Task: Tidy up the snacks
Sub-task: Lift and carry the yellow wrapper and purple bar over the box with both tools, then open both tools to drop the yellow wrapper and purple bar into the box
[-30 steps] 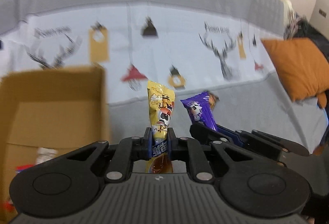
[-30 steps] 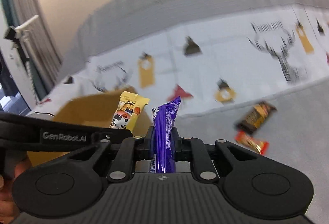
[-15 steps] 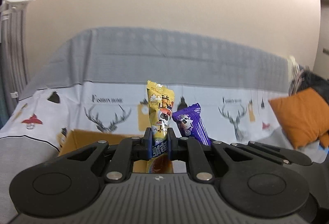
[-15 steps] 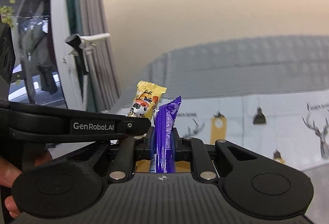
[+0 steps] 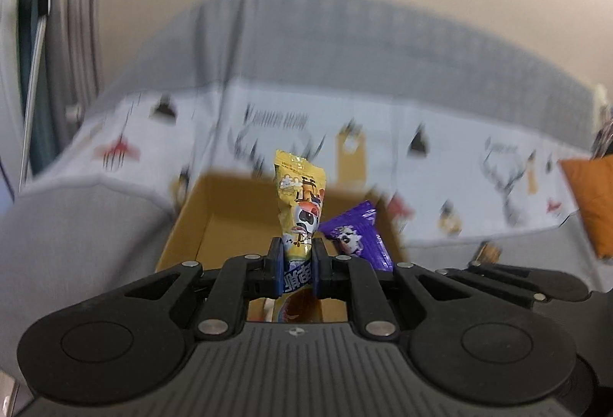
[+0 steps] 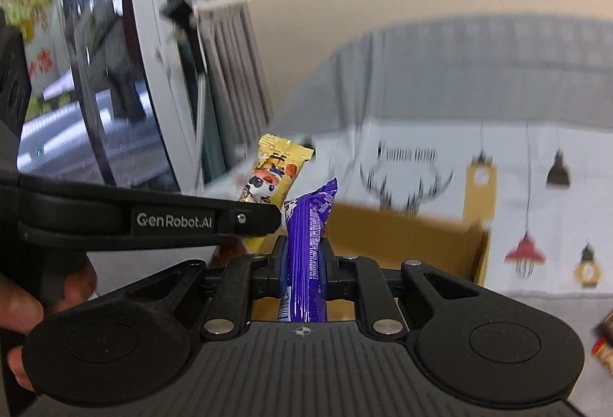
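Left hand-held gripper (image 5: 298,265) clamps a yellow snack (image 5: 300,202) and right hand-held gripper (image 6: 304,269) a purple snack (image 6: 308,244), both near the cardboard box (image 5: 230,210); next, probably lowering them in and releasing.

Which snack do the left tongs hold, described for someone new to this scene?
Find the cardboard box on the grey sofa. In front of it, the left tongs clamp a yellow packet upright. It has a cartoon face, and the packet beside it is purple.

Left gripper (image 5: 299,260) clamped on upright yellow snack packet (image 5: 300,202), purple snack packet (image 5: 356,237) just right, open cardboard box (image 5: 230,210) behind
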`<action>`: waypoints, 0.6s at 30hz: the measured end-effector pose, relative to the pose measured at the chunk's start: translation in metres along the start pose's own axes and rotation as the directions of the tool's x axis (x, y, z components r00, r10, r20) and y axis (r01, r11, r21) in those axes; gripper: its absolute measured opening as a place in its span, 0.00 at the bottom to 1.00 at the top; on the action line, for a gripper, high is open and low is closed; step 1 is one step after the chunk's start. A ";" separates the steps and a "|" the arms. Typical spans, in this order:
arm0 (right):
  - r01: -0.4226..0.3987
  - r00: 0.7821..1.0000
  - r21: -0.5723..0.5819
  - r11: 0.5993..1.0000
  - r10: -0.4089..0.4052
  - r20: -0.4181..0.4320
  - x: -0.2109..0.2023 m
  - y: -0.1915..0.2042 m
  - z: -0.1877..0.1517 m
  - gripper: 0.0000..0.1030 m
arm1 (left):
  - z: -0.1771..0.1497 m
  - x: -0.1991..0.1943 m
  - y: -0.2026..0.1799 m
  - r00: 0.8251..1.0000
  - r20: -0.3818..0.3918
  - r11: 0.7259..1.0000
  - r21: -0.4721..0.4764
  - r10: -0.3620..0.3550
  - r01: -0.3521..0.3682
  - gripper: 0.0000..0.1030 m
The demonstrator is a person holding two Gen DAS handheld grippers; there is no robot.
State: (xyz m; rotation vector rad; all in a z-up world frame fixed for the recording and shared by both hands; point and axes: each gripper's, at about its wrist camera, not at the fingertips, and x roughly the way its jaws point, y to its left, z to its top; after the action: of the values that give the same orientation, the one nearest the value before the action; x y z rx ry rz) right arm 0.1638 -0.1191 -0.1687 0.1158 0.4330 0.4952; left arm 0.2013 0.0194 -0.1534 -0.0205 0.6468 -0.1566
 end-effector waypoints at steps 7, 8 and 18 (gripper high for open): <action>0.075 0.970 0.027 0.997 -0.067 -0.235 0.053 -0.019 -0.056 0.16 | -0.055 0.075 0.037 0.968 -0.247 0.996 -0.053 0.053 -0.068 0.15; 0.080 0.965 0.032 0.996 -0.069 -0.254 0.057 -0.020 -0.061 0.16 | -0.060 0.081 0.038 0.963 -0.264 0.996 -0.046 0.057 -0.071 0.15; 0.050 0.965 0.046 0.998 -0.037 -0.259 0.063 -0.023 -0.066 0.28 | -0.064 0.080 0.037 0.954 -0.294 0.996 -0.040 0.064 -0.079 0.58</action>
State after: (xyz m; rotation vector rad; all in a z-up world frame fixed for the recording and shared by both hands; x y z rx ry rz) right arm 0.1953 -0.1084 -0.2561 0.0921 0.7025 0.4575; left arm 0.2305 0.0456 -0.2549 -0.0238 0.9462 -0.0730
